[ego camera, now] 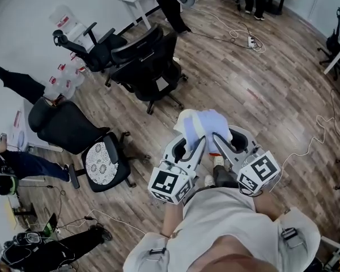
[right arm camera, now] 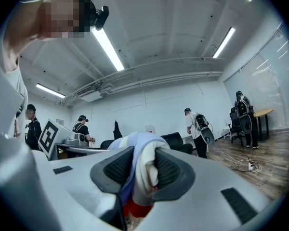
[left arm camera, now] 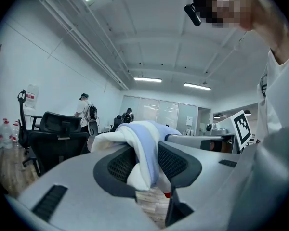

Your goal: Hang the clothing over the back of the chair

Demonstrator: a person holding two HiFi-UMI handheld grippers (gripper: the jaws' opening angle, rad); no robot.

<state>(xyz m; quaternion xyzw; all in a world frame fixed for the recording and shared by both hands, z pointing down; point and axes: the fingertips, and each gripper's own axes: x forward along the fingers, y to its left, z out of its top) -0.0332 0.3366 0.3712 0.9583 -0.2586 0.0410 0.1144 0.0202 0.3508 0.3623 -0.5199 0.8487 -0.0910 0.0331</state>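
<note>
The left claw (left arm camera: 147, 166) is gripping the clothing (left arm camera: 140, 137): its jaws are standing partly apart with a thick fold of white and pale blue cloth filling the gap, and the ribbed pads are pressing into it from both sides. The right claw (right arm camera: 142, 173) is doing the same just beside it, its jaws closing a little narrower on another bunch of the same cloth. In the head view the two claws are pointing forward side by side in front of the person's body, and the clothing is sitting bundled on top of and between their tips, in the air above the wooden floor (ego camera: 260, 101), touching no furniture.

So the task is looking only partly done. The clothing is picked up and held by both claws, but nothing is hanging on a chair yet. The nearest chair (ego camera: 65, 126), the black one with the patterned seat, is standing well apart towards the left edge of the floor, with its back bare. Two more black chairs (ego camera: 150, 67) are standing farther off, towards the far edge of the floor, also bare. What is probably remaining: bringing the bundle to a chair, lifting it above the backrest, spreading it, draping it over the top and letting go.
</note>
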